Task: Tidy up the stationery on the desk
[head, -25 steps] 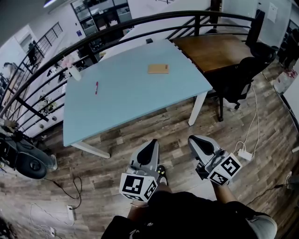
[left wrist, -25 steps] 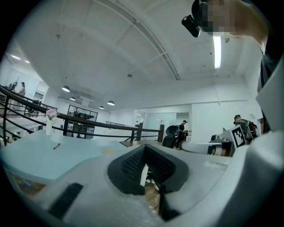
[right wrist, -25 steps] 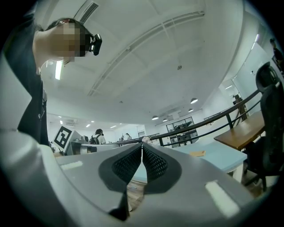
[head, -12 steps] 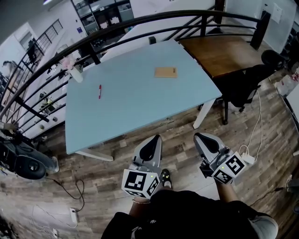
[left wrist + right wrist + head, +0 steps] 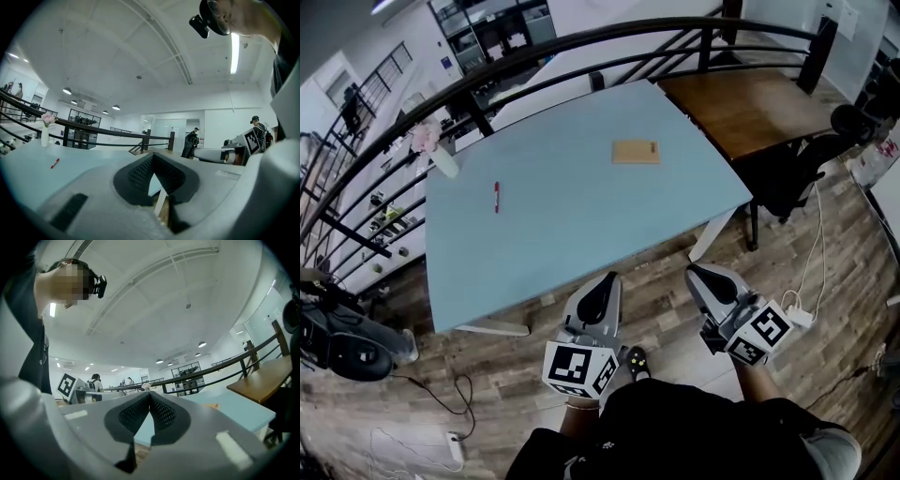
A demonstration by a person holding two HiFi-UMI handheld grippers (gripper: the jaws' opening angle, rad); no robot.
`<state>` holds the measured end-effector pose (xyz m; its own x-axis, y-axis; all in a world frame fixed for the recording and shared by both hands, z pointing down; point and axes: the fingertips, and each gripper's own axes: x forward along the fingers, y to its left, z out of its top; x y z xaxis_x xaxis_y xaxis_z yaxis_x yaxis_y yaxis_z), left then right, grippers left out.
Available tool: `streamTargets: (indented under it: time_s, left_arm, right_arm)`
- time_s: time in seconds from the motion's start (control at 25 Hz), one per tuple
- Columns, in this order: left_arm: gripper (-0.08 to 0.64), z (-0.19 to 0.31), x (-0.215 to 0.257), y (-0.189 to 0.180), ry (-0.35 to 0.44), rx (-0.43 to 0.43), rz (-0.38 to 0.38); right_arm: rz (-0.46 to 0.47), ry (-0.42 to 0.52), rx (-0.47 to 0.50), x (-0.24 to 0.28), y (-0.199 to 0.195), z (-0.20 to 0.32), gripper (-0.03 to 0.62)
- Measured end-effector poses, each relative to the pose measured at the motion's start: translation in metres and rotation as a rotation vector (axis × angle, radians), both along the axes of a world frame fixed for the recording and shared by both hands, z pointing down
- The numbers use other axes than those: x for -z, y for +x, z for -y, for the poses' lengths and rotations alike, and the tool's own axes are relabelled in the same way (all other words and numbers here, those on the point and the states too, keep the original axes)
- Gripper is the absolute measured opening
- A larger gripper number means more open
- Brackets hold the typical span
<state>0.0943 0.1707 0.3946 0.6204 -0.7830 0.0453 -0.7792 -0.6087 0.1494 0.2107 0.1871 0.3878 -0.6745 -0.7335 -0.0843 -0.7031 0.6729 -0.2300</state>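
A light blue desk (image 5: pixel 572 216) fills the middle of the head view. On it lie a red pen (image 5: pixel 496 196) toward the left and a flat tan wooden piece (image 5: pixel 636 152) toward the back right. The red pen (image 5: pixel 55 163) also shows small in the left gripper view. My left gripper (image 5: pixel 609 280) and right gripper (image 5: pixel 696 275) hang side by side over the wood floor, just short of the desk's near edge. Both are shut with nothing between their jaws. Each points level toward the desk.
A white vase with pink flowers (image 5: pixel 433 150) stands at the desk's far left corner. A black railing (image 5: pixel 581 47) curves behind the desk. A brown table (image 5: pixel 741 103) and a black office chair (image 5: pixel 811 159) stand to the right. Cables and a power strip (image 5: pixel 792 312) lie on the floor.
Both grippers and the head view have come closer to the desk, whose near edge now lies just ahead of the jaws. Pen and wooden piece have not moved on the desk.
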Motion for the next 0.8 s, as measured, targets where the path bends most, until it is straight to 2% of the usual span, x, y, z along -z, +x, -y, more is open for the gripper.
streamTargets:
  time_s: [0.12,0.4,0.68,0.8]
  left_arm:
    - [-0.002,0.016,-0.002,-0.007,-0.003,-0.016,0.004]
    - [-0.002,0.052,-0.003,-0.031,-0.010,-0.045,-0.010]
    - [-0.002,0.071,-0.006,-0.051,-0.020,-0.052,-0.035]
    - [-0.002,0.070,-0.008,-0.055,-0.019,-0.043,-0.047]
  right_arm:
    - [0.030,0.004,0.001,0.006,-0.012,0.015,0.005]
    - [0.010,0.006,-0.005,0.010,-0.041,0.053,0.005]
    - [-0.036,0.007,-0.026,0.012,-0.057,0.074,0.005]
    - [-0.090,0.007,-0.034,0.009,-0.054,0.079,0.005]
